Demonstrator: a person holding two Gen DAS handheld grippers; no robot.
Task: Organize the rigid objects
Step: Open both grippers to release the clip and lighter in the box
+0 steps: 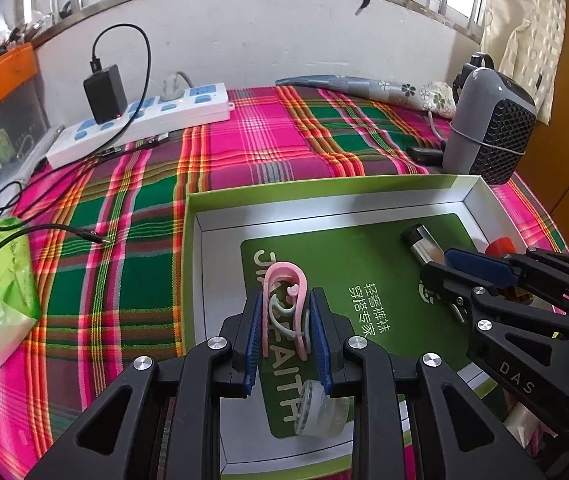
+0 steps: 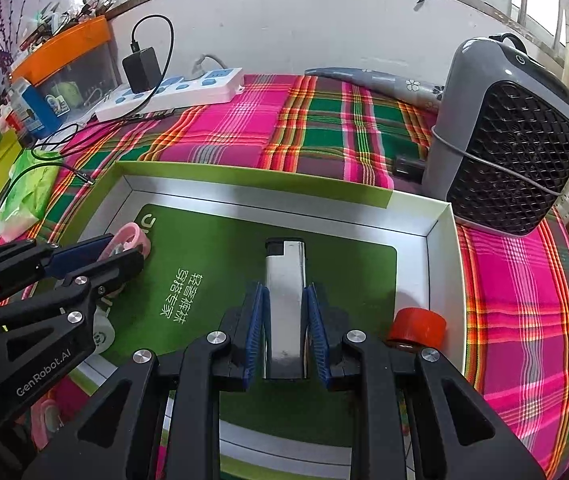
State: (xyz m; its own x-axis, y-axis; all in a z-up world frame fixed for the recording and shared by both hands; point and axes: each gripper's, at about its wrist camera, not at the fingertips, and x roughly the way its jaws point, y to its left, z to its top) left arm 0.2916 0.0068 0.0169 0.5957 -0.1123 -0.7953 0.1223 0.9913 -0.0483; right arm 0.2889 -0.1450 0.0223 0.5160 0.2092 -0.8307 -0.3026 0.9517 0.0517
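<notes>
A shallow green box point(image 1: 324, 196) with white inner walls lies on the plaid cloth. Over its left half, my left gripper point(image 1: 287, 300) is shut on a small bundle of pink and grey plastic clips point(image 1: 284, 280), the blue pads pressing both sides. A roll of clear tape point(image 1: 318, 408) lies on the box floor under that gripper. My right gripper point(image 2: 285, 292) is shut on a silver lighter point(image 2: 286, 276) with a black top, its far end pointing away over the box's point(image 2: 244, 180) right half. A red cap point(image 2: 418, 324) sits in the box's right corner. The left gripper point(image 2: 96, 256) shows at the left edge of the right wrist view.
A white power strip point(image 1: 144, 120) with a black charger point(image 1: 104, 92) lies at the back left. Its black cable point(image 1: 84, 234) trails over the cloth. A green tissue pack point(image 1: 0, 292) sits at the left edge. A grey heater point(image 2: 516, 140) stands right behind the box's far right corner.
</notes>
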